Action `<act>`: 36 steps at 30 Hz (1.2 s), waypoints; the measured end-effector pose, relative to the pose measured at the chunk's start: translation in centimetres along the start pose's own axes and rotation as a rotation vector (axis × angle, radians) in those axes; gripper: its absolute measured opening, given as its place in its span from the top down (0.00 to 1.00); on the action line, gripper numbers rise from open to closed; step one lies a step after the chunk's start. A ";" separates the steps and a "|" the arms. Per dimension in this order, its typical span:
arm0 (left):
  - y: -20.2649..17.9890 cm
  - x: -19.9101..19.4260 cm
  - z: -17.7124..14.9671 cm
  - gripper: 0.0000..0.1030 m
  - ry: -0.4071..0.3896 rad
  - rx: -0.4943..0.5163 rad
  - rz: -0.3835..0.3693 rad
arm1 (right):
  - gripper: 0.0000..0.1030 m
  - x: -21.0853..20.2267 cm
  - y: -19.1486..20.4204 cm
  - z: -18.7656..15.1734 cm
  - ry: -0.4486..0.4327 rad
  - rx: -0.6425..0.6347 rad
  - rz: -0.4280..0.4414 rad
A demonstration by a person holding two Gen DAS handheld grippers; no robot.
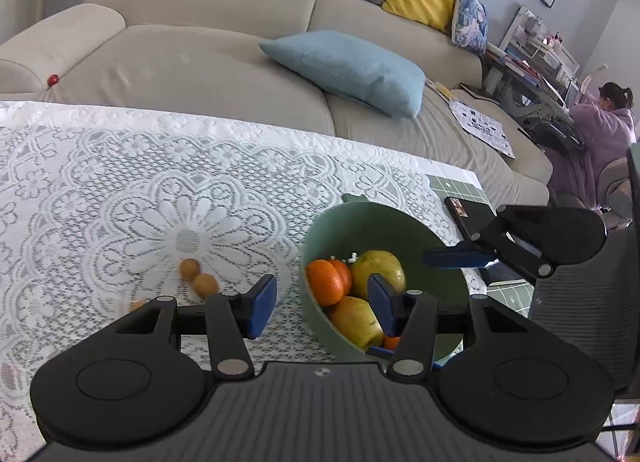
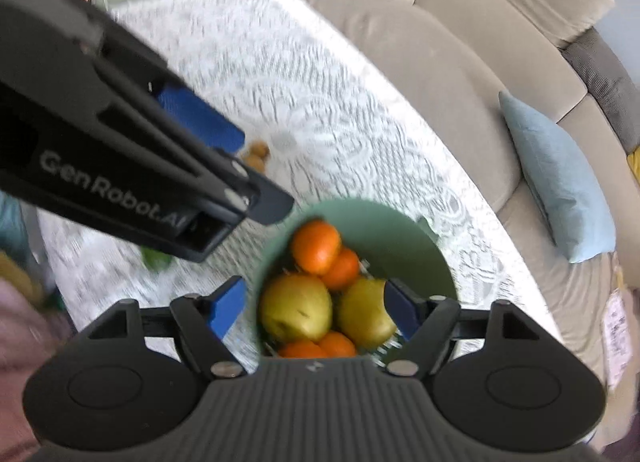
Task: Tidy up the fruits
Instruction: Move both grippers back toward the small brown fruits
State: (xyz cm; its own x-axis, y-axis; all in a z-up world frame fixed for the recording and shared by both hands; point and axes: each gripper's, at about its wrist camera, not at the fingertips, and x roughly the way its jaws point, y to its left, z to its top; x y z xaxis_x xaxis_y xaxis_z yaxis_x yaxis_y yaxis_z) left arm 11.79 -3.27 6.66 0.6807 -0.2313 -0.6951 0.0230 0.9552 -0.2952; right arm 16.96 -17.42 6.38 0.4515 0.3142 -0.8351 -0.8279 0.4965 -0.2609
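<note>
A green bowl (image 1: 360, 218) stands on the lace-covered table and holds oranges (image 1: 326, 280) and yellow-green pears (image 1: 382, 268). My left gripper (image 1: 322, 304) is open, its jaws straddling the bowl's left wall, one finger inside. Two small brown fruits (image 1: 198, 276) lie on the cloth to the left. In the right wrist view the same bowl (image 2: 400, 230) holds oranges (image 2: 316, 246) and pears (image 2: 296, 308). My right gripper (image 2: 314, 312) is open, straddling the bowl's near rim, empty. The left gripper (image 2: 224, 166) crosses the upper left there.
A beige sofa (image 1: 200, 62) with a light blue cushion (image 1: 352, 70) runs behind the table. A dark phone-like object (image 1: 468, 218) lies at the table's right edge. A green fruit (image 2: 158, 258) lies on the cloth under the left gripper. A person (image 1: 604, 130) sits at a desk far right.
</note>
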 end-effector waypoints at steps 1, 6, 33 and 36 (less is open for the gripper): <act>0.2 -0.2 0.0 0.40 -0.003 0.003 0.007 | 0.29 -0.2 0.3 0.0 -0.023 0.021 0.006; 2.0 -1.5 -0.6 0.40 -0.024 -0.003 0.034 | 0.25 -0.5 2.7 0.2 -0.123 0.113 0.048; 11.7 -1.0 -3.4 0.40 0.003 -0.033 0.017 | 0.56 6.0 8.3 0.4 -0.272 0.395 0.083; 12.4 -0.2 -3.4 0.41 0.021 -0.032 0.009 | 0.62 6.9 7.9 0.8 -0.254 0.382 0.092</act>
State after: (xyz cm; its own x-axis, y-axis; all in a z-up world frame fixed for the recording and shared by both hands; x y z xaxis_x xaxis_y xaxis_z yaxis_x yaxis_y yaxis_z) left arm 9.46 8.01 0.90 0.6650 -0.2272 -0.7115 -0.0068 0.9507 -0.3099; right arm 13.78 -10.68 -1.12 0.4884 0.5351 -0.6893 -0.7082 0.7045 0.0451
